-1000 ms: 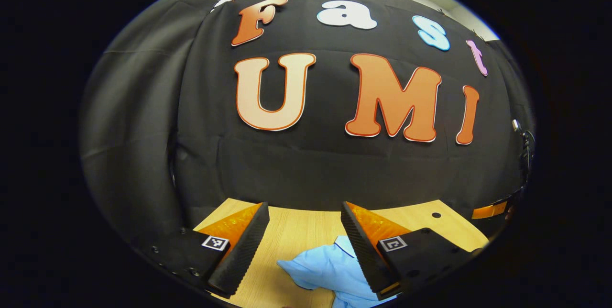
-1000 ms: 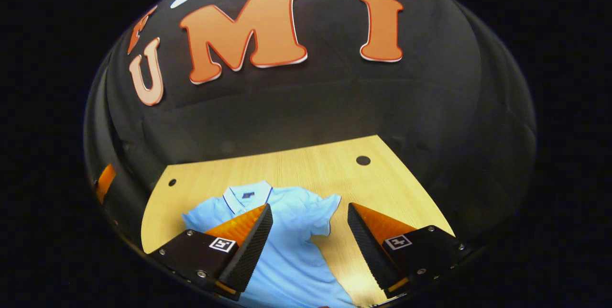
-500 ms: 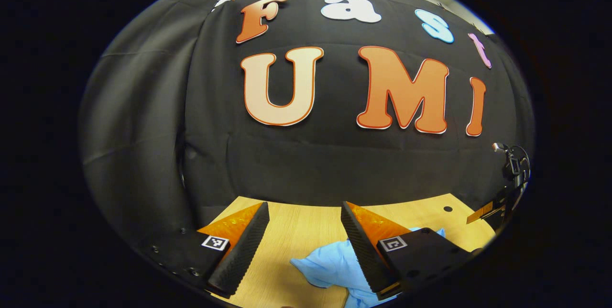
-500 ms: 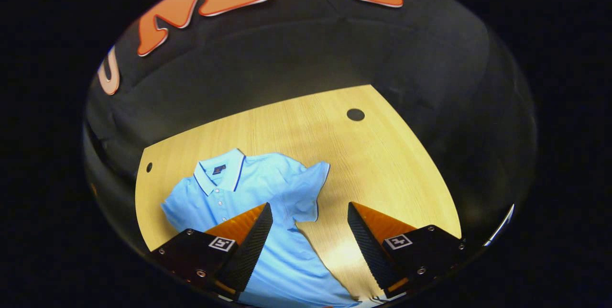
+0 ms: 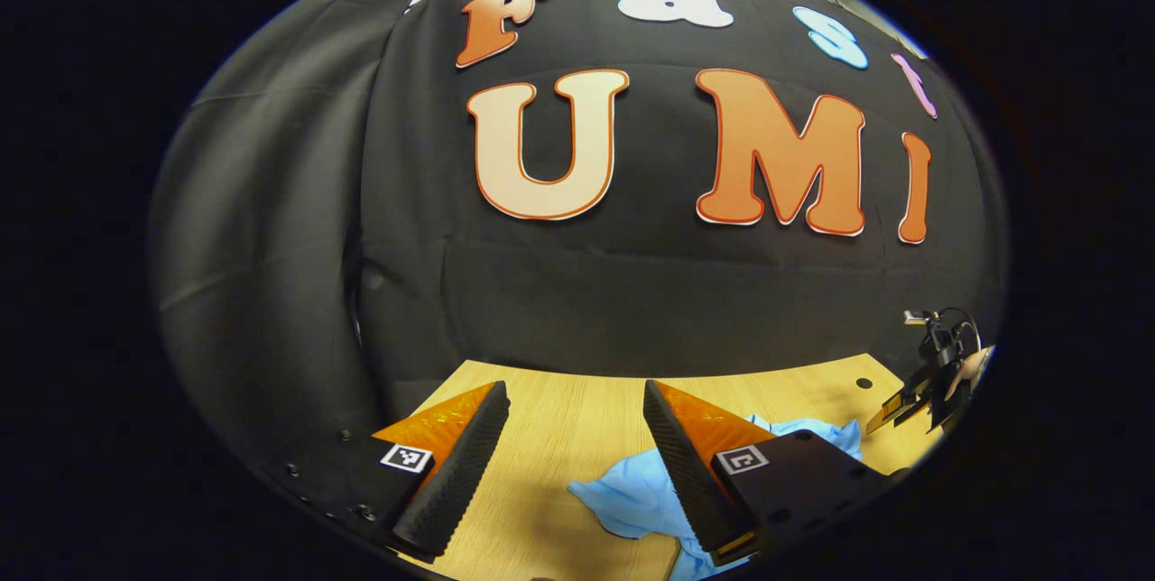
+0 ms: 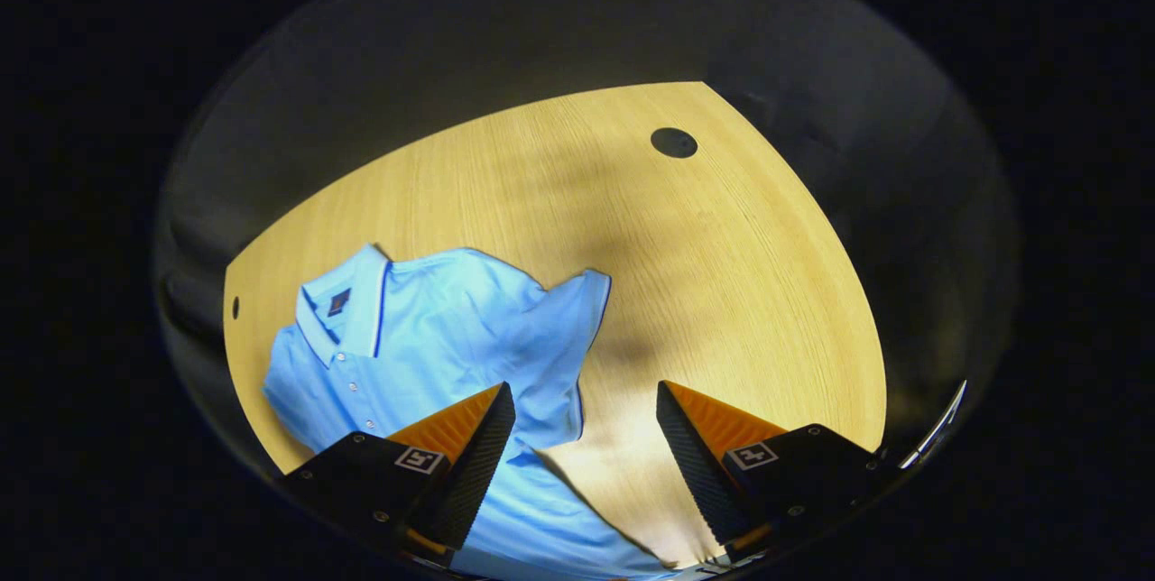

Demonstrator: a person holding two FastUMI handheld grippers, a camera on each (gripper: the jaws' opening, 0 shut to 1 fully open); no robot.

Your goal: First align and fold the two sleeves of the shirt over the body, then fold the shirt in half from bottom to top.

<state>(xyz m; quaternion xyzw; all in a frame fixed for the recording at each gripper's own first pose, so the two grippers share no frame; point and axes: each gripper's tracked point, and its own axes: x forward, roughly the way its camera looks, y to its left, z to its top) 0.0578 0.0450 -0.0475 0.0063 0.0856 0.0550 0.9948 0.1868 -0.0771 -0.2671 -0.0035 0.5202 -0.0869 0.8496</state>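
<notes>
A light blue polo shirt [image 6: 433, 346] lies face up on the wooden table [image 6: 722, 274], collar toward the far left, one short sleeve [image 6: 573, 319] spread to the right. My right gripper [image 6: 585, 450] hovers open above the shirt's side and that sleeve, nothing between its fingers. In the left gripper view, the shirt's other sleeve [image 5: 623, 502] lies on the table just right of the gap of my left gripper [image 5: 573, 459], which is open and empty. The right gripper [image 5: 929, 373] also appears far off at the right edge, held by a hand.
The table [image 5: 559, 437] ends at the black cloth wall behind it. A round cable hole [image 6: 673, 142] sits near the table's far right corner, and a smaller hole [image 6: 235, 307] near the far left edge.
My right gripper has tilted downward and moved in over the shirt, so the table now shows larger. The left gripper has shifted slightly left, and the sleeve lies further right in its view.
</notes>
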